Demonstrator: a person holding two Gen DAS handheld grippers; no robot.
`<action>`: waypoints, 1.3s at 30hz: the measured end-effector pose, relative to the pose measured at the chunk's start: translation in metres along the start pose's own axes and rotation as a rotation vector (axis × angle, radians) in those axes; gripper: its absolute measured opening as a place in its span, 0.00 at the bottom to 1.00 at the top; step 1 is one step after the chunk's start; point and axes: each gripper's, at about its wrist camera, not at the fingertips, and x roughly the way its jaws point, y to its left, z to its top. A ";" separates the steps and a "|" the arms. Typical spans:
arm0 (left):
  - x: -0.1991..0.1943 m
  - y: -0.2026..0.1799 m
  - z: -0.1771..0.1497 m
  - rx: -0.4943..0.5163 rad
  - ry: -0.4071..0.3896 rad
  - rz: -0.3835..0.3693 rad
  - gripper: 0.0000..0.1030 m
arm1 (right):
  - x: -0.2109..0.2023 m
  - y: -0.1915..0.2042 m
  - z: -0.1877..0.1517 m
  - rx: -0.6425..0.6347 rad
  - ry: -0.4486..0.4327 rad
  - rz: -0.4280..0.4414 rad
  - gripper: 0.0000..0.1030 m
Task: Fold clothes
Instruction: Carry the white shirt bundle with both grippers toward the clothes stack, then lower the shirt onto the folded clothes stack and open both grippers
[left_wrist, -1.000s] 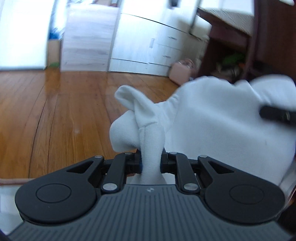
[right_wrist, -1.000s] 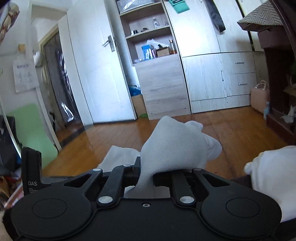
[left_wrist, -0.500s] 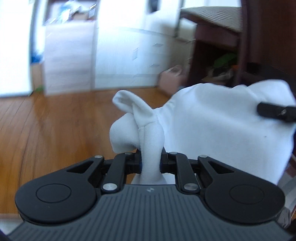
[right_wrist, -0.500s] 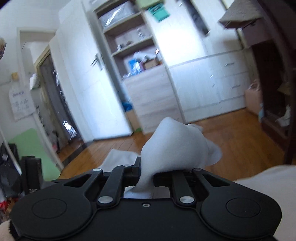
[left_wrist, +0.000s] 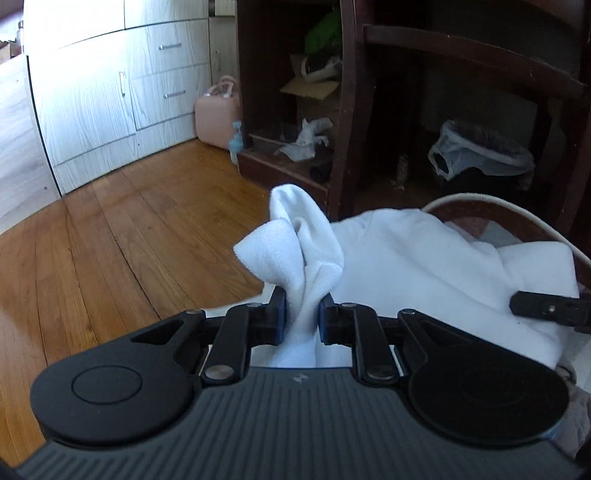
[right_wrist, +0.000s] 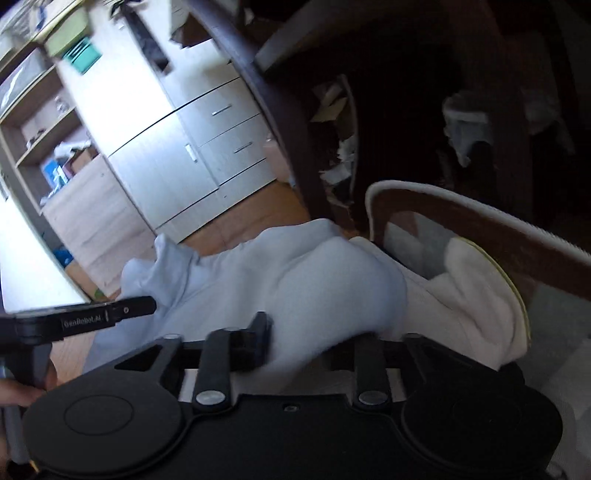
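Both wrist views look closely down past the grippers, sharing the white cloth (left_wrist: 424, 266) and basket (right_wrist: 480, 221)

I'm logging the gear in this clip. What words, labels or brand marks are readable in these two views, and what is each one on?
"GenRobot.AI": white print on the black finger of the left gripper, seen at the left edge of the right wrist view.
A small pale logo mark on the ribbed grey gripper body in the left wrist view: too small to read.
The blue boxes on the wooden shelf: too blurred to read.
Nothing else is legible.
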 end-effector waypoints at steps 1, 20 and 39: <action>-0.002 0.006 0.000 -0.013 -0.006 -0.005 0.16 | 0.001 -0.003 0.000 0.036 0.006 0.003 0.46; 0.026 0.006 0.003 0.193 -0.023 -0.033 0.19 | -0.014 0.010 -0.015 -0.196 -0.214 -0.233 0.29; 0.001 0.025 -0.023 0.272 -0.033 0.122 0.21 | 0.018 -0.037 0.004 -0.207 0.025 -0.260 0.53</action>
